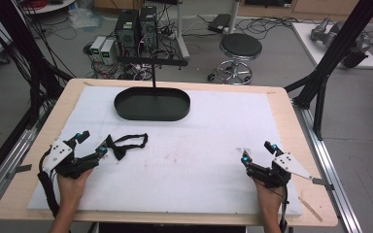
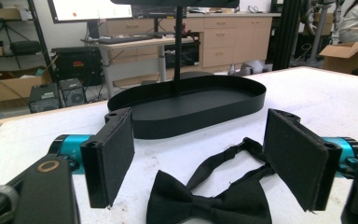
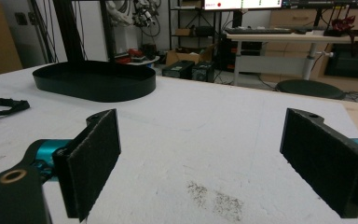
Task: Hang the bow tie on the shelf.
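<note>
Bow tie (image 1: 119, 147) lies flat on the white pad (image 1: 189, 160) at its left side in the high view, just ahead of the left gripper (image 1: 91, 143), well short of the oval black tray (image 1: 152, 104); nothing looks lifted yet. The right gripper (image 1: 256, 151) rests far off, jaws apart.

Left gripper view: soft black fabric knot (image 2: 209, 203) and strap between wide-open felt-faced jaws, untouched.

Right gripper view: jaws spread over bare, scuffed pad.
</note>
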`<action>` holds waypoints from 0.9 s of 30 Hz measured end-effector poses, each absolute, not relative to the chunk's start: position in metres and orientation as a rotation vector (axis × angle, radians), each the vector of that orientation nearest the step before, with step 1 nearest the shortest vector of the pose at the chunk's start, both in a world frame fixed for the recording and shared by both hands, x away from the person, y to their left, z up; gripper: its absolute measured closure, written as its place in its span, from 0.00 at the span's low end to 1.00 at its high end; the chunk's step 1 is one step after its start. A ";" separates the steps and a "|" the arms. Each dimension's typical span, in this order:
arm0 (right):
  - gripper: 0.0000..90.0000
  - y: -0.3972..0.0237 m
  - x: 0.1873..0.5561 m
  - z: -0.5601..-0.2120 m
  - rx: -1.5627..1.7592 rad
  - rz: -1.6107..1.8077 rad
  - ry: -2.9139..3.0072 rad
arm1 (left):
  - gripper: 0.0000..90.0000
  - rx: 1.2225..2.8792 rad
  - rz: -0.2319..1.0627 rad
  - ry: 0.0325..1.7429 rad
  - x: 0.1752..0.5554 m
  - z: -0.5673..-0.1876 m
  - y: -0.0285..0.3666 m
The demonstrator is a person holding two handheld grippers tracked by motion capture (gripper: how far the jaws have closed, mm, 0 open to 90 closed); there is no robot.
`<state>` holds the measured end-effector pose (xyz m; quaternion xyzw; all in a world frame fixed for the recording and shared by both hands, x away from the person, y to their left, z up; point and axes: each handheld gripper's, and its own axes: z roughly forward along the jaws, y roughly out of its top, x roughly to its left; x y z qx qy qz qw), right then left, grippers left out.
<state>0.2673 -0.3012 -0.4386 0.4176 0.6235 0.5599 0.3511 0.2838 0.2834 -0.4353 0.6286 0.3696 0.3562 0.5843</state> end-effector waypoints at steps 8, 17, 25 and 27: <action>0.13 -0.301 0.267 -0.439 1.075 1.451 1.620 | 0.23 1.464 0.801 0.904 0.285 -0.436 0.283; 0.13 -0.297 0.266 -0.439 1.056 1.413 1.645 | 0.21 1.465 0.794 0.917 0.285 -0.436 0.284; 0.13 -0.296 0.267 -0.439 1.050 1.395 1.656 | 0.21 1.481 0.777 0.949 0.287 -0.435 0.283; 0.13 -0.295 0.267 -0.440 1.060 1.395 1.662 | 0.21 1.486 0.771 0.950 0.288 -0.435 0.283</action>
